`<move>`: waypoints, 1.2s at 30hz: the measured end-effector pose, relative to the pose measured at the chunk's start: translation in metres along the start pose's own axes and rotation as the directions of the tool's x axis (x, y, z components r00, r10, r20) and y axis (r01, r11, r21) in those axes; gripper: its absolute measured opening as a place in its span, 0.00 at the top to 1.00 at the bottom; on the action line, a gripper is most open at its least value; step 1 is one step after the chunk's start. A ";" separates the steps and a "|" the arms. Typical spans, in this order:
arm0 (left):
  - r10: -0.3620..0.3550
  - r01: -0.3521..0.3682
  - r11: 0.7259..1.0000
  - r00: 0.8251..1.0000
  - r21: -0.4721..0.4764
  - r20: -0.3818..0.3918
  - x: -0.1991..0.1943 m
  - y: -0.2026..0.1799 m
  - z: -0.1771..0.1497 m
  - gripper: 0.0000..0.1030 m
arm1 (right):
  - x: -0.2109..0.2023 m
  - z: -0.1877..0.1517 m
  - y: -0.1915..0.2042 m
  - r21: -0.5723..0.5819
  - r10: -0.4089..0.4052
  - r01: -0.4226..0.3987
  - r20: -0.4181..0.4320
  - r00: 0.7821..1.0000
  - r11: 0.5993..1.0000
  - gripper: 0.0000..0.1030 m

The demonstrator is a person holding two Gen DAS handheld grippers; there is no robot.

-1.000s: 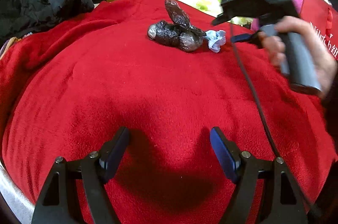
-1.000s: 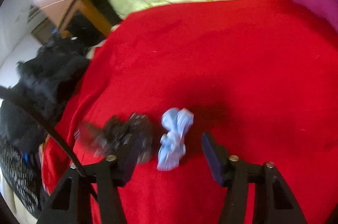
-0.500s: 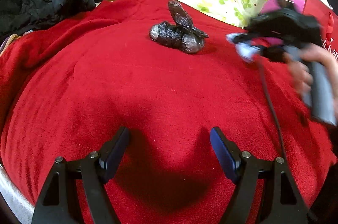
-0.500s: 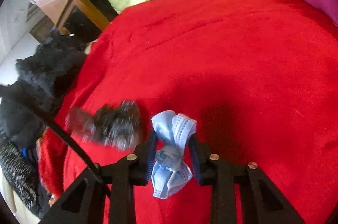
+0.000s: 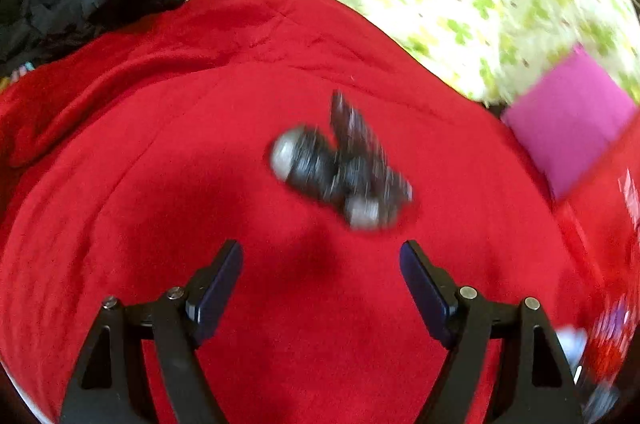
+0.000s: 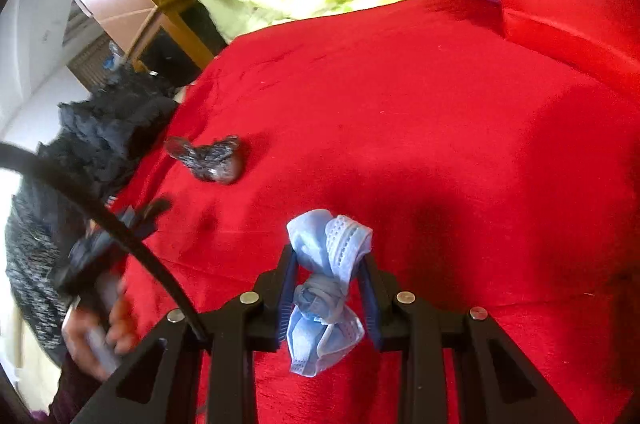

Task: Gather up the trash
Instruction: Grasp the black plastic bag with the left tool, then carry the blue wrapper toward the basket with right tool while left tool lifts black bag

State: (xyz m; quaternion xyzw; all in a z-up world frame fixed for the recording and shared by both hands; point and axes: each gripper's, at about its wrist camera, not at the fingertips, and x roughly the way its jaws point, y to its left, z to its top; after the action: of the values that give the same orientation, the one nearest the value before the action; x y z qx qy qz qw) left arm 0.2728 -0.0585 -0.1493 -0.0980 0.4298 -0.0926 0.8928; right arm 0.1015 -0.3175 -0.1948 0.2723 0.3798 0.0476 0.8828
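Left gripper (image 5: 321,266) spread wide with nothing between its fingers, crumpled black plastic bag (image 5: 340,165) lying on the red blanket (image 5: 160,163) just ahead of its tips, right gripper (image 6: 327,274) clamped on a knotted blue face mask (image 6: 326,288), raised above the blanket, black bag (image 6: 210,159) ahead to its left.

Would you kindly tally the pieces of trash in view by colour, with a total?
Blue: 1, the knotted face mask held in the right claw.
Black: 1, the crumpled plastic bag lying on the red blanket, ahead of the open left claw.
Total: 2
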 end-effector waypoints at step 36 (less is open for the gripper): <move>0.019 -0.027 0.972 0.999 0.232 0.038 -0.083 -0.108 -0.059 0.56 | -0.080 -0.016 0.028 -0.226 0.041 0.020 0.260 0.965 0.974 0.69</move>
State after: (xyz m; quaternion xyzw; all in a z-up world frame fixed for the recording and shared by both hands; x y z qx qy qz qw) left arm 0.1673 -0.1475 -0.0957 0.0104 0.4014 -0.1300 0.9066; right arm 0.0369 -0.3102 -0.1377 0.1759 0.2499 0.0588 0.9504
